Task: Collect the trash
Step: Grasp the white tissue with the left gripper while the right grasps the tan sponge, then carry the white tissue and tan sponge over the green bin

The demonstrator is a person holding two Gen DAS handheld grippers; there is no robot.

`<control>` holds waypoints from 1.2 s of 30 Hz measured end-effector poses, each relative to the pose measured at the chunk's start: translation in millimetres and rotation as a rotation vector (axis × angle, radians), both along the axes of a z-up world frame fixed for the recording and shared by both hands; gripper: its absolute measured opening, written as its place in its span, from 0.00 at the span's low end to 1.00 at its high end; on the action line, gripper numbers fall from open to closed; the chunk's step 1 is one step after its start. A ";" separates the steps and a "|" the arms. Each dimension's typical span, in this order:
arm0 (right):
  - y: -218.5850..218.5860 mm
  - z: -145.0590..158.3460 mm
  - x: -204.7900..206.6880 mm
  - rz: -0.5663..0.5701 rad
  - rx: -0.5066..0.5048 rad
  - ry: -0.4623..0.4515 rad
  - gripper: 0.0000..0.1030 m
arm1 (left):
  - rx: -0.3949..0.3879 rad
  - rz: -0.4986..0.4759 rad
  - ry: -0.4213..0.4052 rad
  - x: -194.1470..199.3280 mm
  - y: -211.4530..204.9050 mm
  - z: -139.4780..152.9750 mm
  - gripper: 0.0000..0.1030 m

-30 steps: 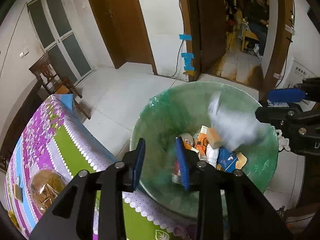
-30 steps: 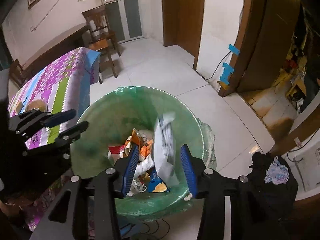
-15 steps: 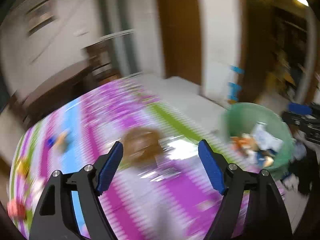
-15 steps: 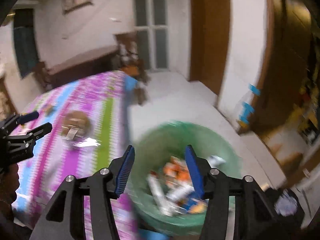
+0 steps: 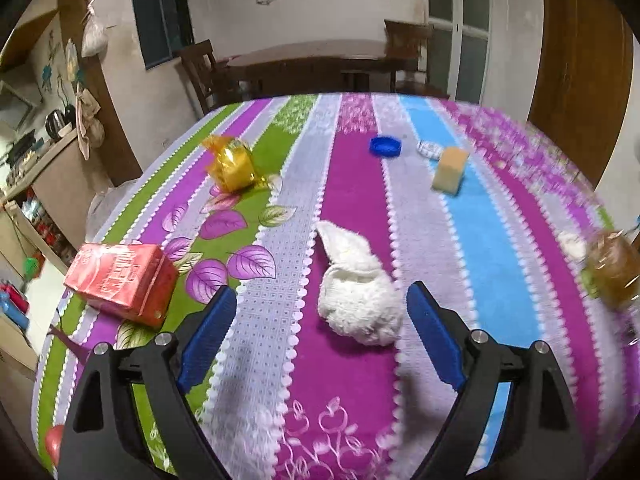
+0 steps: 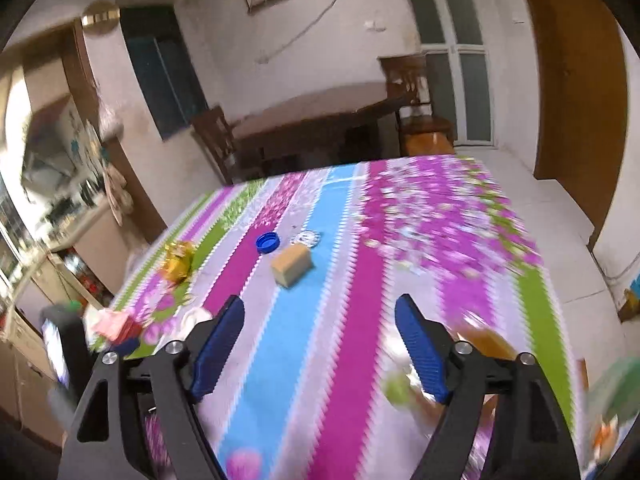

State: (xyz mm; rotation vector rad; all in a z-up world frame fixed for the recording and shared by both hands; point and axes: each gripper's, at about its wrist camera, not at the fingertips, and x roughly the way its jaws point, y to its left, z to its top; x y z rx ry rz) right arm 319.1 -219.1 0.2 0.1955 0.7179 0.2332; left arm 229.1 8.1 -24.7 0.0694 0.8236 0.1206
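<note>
left claw (image 5: 316, 328) wide open, holds nothing | right claw (image 6: 320, 342) wide open, holds nothing | white tissue (image 5: 356, 288) just ahead of left claw | left to pick up: gold wrapper (image 5: 232, 164), red box (image 5: 120, 280), blue cap (image 5: 385, 146) past the tissue

Fluffy white cloth (image 5: 356, 296), shiny gold wrapper (image 5: 232, 164)

A striped floral tabletop (image 5: 496, 248) carries a white crumpled tissue (image 5: 356, 292), red carton (image 5: 120, 280), gold wrapper (image 5: 232, 164), blue cap (image 5: 385, 146), tan block (image 5: 450, 170) and a wrapped bun (image 5: 614, 272).
</note>
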 end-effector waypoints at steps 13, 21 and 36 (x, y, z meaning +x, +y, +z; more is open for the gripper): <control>111.1 -98.4 150.2 -0.141 -0.132 0.249 0.67 | -0.171 -0.012 0.081 18.1 10.8 -25.6 0.65; 110.0 -96.7 133.2 -0.109 -0.132 0.165 0.31 | -0.180 -0.050 0.066 14.1 4.1 -25.3 0.37; 73.7 -10.9 -50.0 0.024 -0.127 -0.089 0.31 | -0.112 -0.040 -0.011 1.1 1.1 -12.0 0.36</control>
